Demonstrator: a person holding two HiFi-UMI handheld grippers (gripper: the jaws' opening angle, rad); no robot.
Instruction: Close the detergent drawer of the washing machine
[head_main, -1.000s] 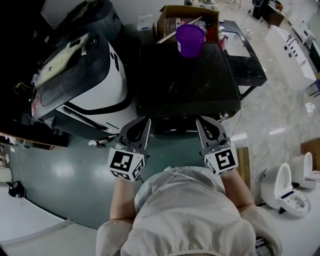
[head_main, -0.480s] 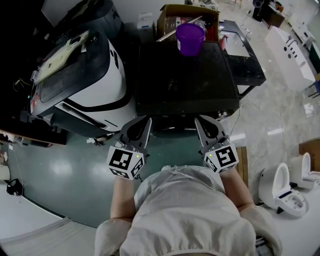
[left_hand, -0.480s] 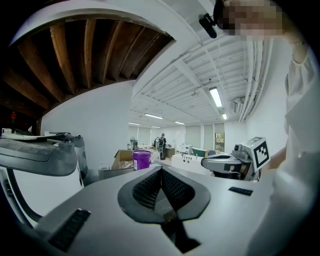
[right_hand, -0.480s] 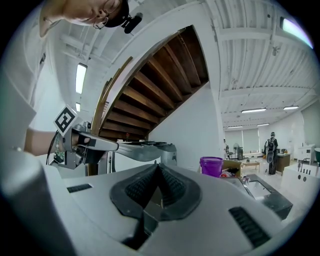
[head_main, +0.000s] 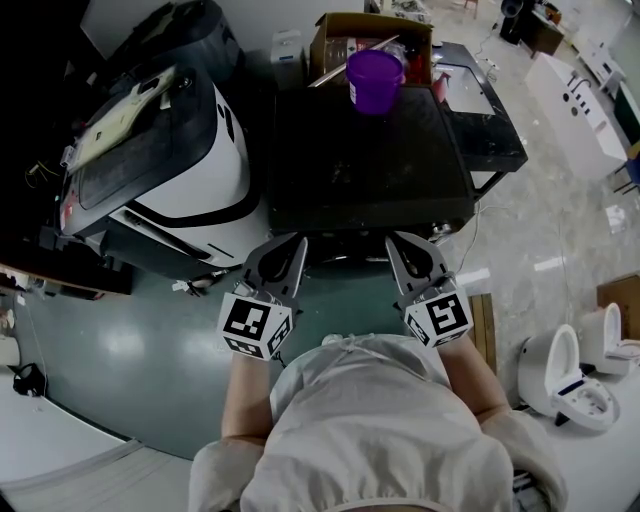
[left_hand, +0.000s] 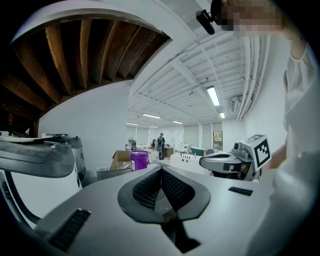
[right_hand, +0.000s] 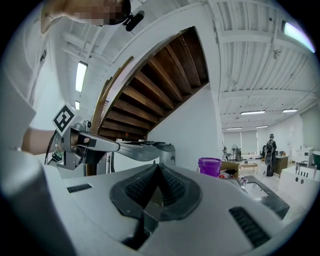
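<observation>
The washing machine has a flat black top and stands straight ahead of me in the head view. Its front face lies in shadow below the top's near edge, and the detergent drawer cannot be made out. My left gripper is shut and empty, its tip just short of that near edge. My right gripper is also shut and empty, beside it at the same edge. In the left gripper view the left gripper points level over the machine top. In the right gripper view the right gripper does the same.
A purple bucket stands at the far edge of the machine top, with an open cardboard box behind it. A white and black appliance stands to the left. A dark sink unit and white toilets are to the right.
The head view has shifted a little. Both grippers stay shut at about the same spot by the machine's near edge.
</observation>
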